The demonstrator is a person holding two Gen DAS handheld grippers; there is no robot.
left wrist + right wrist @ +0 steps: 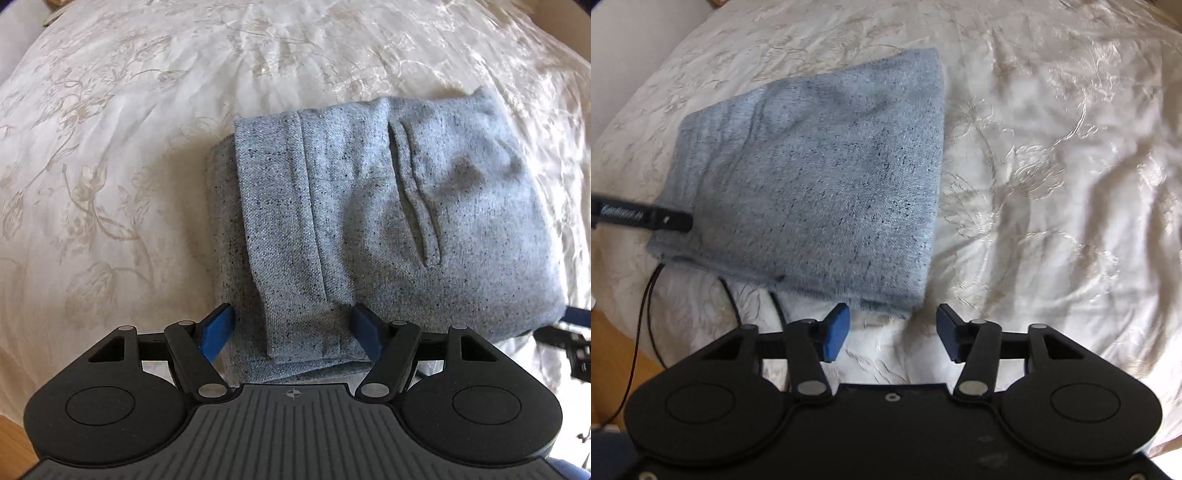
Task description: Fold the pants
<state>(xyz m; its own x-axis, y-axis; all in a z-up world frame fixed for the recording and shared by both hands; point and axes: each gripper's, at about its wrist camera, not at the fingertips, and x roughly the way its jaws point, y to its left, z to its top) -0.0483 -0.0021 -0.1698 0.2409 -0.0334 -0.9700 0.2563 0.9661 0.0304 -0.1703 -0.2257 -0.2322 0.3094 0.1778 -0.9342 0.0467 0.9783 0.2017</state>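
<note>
The grey-blue speckled pants (pixel 388 221) lie folded into a compact stack on the white bedspread (pixel 110 166). A pocket slit shows on the top layer. My left gripper (pixel 291 332) is open, its blue fingers on either side of the near left corner of the stack, close above the cloth. In the right wrist view the pants (pixel 820 184) lie ahead and to the left. My right gripper (pixel 892 332) is open and empty, just short of the stack's near right corner.
The floral-embroidered bedspread (pixel 1052 184) covers the whole bed. Thin cables (pixel 650 314) hang at the bed's left edge over a wooden floor (pixel 605 332). Part of the other gripper (pixel 639 216) shows at the left, and another part (pixel 569 339) shows in the left wrist view.
</note>
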